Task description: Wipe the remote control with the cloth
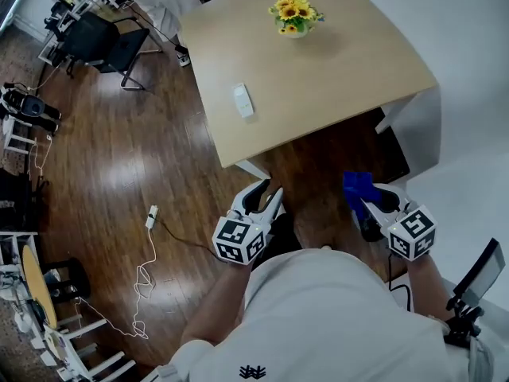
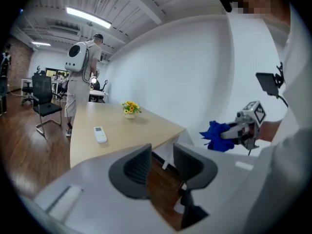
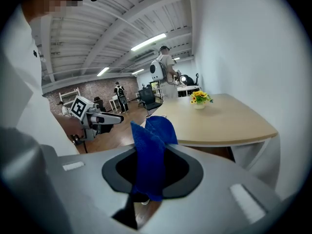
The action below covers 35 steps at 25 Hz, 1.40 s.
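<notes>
The remote (image 1: 242,100) lay flat on the worktop (image 1: 334,78), close to its left edge, with nothing touching it. It was well apart from both grippers. A pot of yellow flowers (image 1: 295,14) stood at the far end of the worktop. Both grippers were held over the wooden floor (image 1: 127,157), short of the worktop's near edge. The right gripper (image 1: 364,201) was closed on the blue cloth (image 3: 148,150). The cloth was pinched between the jaws, one end sticking up past them and the other hanging below. The left gripper (image 2: 163,167) was drawn in narrow, and nothing was held between its jaws. A white cable (image 1: 147,273) lay on the floor to the left. Beyond the worktop, a person with a white backpack (image 2: 78,57) was seen standing by a black chair (image 2: 44,104).
</notes>
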### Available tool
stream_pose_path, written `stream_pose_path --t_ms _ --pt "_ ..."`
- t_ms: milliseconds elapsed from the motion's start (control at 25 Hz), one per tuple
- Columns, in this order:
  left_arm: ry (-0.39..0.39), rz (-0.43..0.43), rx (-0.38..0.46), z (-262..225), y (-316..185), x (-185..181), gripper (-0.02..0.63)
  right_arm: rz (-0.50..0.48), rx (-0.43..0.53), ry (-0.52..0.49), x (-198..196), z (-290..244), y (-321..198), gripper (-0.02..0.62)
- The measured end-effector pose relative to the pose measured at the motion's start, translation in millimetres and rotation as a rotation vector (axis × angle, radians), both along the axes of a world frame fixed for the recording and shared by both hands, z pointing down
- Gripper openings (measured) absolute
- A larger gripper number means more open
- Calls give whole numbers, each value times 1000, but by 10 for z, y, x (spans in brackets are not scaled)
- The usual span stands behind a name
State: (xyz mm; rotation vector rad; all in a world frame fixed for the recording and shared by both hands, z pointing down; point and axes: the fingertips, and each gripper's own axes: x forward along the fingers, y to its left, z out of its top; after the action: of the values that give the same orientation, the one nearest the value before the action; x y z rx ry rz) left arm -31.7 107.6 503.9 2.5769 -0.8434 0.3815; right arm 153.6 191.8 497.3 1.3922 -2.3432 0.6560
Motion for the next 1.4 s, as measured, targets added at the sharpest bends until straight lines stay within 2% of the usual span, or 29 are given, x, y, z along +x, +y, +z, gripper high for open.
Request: stream_pose_path --t_ms 160,320,440,680,960,1160,1240,1400 --pt "-6 13 -42 75 -516 -200 158 -21 -9 27 -309 -121 -708 84" --pt "-33 47 -51 -16 -970 -377 178 -87 -12 60 -648 -372 -1421 84" --pt "-60 25 -75 78 -1296 -487 191 -141 -15 78 -833 -436 -1828 84" --pt "-94 -135 -159 467 -1800 -532 229 -225 -48 75 -879 -220 -2419 84" --pt "-199 -354 -219 922 -2452 -428 316 -417 -29 66 -890 -136 -3121 84" --pt "-271 -470 -284 1272 -2835 -220 339 -480 -45 57 -583 -92 -3463 84" --pt "-310 -535 -300 1418 -2991 -258 373 -496 -65 60 -485 -46 -3509 84" --pt "-415 -648 -304 1858 -3205 -393 385 -530 -101 69 -261 53 -3625 84"
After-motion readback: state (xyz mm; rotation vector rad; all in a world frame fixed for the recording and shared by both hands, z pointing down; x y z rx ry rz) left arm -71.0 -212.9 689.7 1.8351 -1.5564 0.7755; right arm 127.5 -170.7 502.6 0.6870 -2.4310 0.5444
